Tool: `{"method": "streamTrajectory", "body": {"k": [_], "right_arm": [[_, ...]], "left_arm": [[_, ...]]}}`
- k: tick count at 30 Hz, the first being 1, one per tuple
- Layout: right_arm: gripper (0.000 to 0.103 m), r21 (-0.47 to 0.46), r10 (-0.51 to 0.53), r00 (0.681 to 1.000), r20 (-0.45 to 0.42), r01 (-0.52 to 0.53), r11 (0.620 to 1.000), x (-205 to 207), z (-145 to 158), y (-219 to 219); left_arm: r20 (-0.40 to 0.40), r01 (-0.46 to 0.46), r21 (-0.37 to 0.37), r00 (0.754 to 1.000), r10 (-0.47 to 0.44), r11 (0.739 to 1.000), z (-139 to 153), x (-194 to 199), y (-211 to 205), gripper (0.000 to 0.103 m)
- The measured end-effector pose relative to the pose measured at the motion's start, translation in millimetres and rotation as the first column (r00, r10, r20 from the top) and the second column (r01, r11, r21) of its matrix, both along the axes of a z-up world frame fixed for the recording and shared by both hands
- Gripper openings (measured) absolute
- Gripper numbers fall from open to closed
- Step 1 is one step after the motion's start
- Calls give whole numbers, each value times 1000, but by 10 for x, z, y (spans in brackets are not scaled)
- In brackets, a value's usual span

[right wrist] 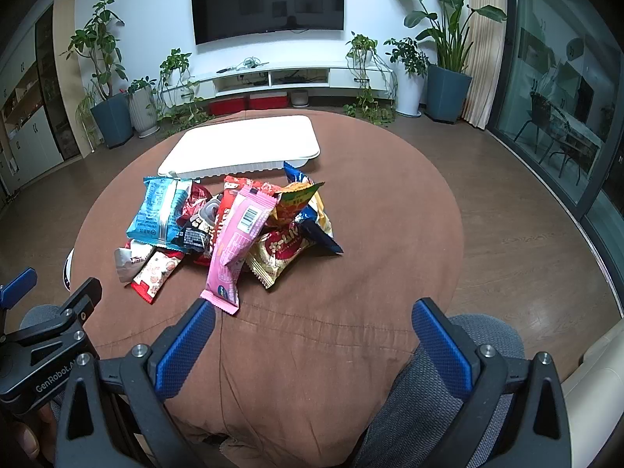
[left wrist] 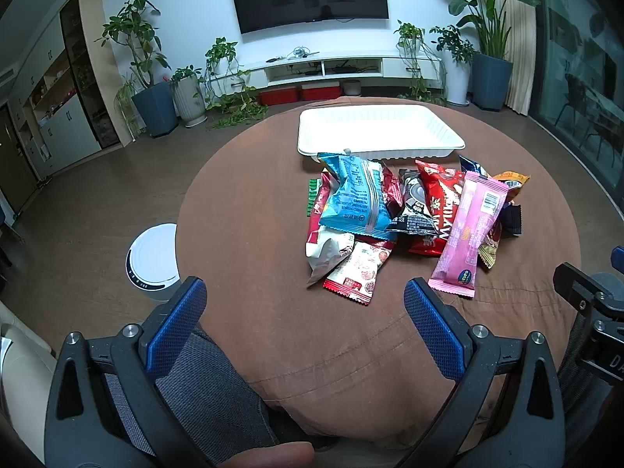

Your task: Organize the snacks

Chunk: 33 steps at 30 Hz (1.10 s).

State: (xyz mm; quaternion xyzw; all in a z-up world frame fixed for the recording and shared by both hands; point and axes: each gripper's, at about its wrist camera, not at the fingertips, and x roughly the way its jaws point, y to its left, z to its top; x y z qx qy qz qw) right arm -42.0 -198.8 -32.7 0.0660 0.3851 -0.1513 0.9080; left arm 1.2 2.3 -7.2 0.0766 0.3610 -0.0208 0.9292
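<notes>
tray (left wrist: 380, 148): smooth white plastic | wrappers (left wrist: 353, 199): glossy foil | tablecloth (left wrist: 249, 234): matt brown cloth

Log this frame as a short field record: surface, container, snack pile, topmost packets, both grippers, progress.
surface: round table under a brown cloth
container: white tray, nothing in it, at the far side of the pile
snack pile: loose heap of packets between tray and grippers
topmost packets: blue packet at the pile's left; long pink packet leaning toward the grippers
left gripper: open, holding nothing, short of the pile
right gripper: open, holding nothing; one fingertip close by the pink packet's near end
progress: no packet in the tray yet
</notes>
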Motion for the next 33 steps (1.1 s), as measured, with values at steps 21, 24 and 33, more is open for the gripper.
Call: {"method": "streamTrajectory", "body": {"k": [21,24,33], "right_arm": [[103,1,0,1000,-1,0,1000,-6,8,1],[103,1,1,1000,-3,-1,1000,-5,9,1],[103,1,1,1000,-4,-1,1000,-7,5,3]], "left_arm": [[-3,0,4,1000,0,1000,-11,1,-20,103],[-4,2,4,1000,-2,1000,-13,-13,-26,103],[-6,3,5,1000,-3,1000,-19,-21,-34,103]]}}
